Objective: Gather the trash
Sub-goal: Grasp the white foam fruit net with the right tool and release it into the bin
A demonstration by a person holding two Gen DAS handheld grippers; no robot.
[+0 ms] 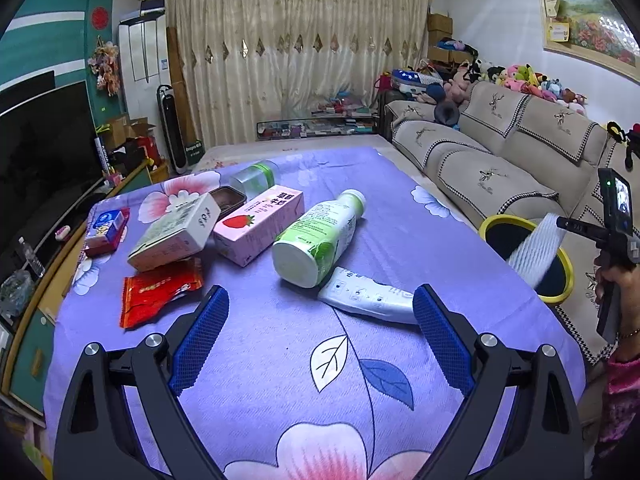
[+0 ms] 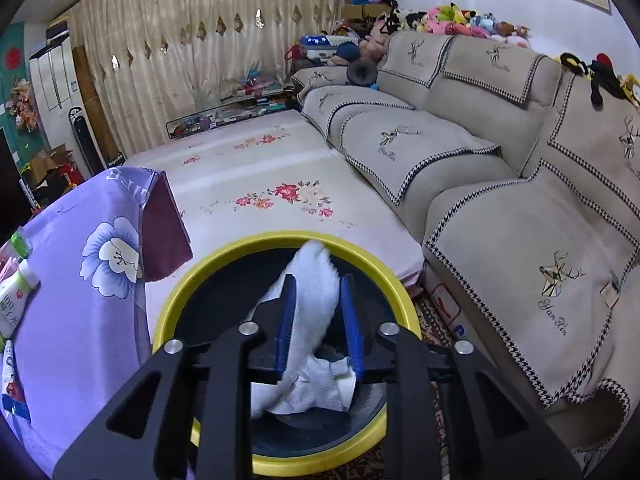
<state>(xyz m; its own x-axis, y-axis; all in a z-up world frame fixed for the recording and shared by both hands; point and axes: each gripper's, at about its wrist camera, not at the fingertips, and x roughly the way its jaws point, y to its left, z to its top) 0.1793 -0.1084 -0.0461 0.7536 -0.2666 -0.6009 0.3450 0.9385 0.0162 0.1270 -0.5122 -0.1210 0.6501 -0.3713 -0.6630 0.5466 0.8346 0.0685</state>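
Right gripper (image 2: 318, 320) sits directly over the yellow-rimmed bin (image 2: 280, 242) on the floor, between the purple-clothed table (image 1: 260, 340) and the sofa (image 2: 500, 184). A white foam sleeve (image 2: 314, 284) lies between its blue fingers (image 2: 352, 320); the gap is narrow, and it cannot be told whether the pads still press the foam or have just let go. Crumpled white paper (image 2: 320, 384) already lies in the bin below. Judgement: the step in hand is the drop. To do it well, the gripper should stay centred over the bin mouth and part wide enough that the light, springy foam slips free instead of clinging to one pad or catching the rim. Left gripper (image 1: 320, 312) hangs low over the near table, spread wide, empty and touching nothing. Just beyond it lies a white tube (image 1: 368, 298), its far end against a green-and-white bottle (image 1: 316, 236) on its side. Farther left: a red wrapper (image 1: 158, 290), a pale carton (image 1: 176, 232), a pink strawberry box (image 1: 260, 224); farthest, a clear jar (image 1: 256, 178). All remain uncollected.
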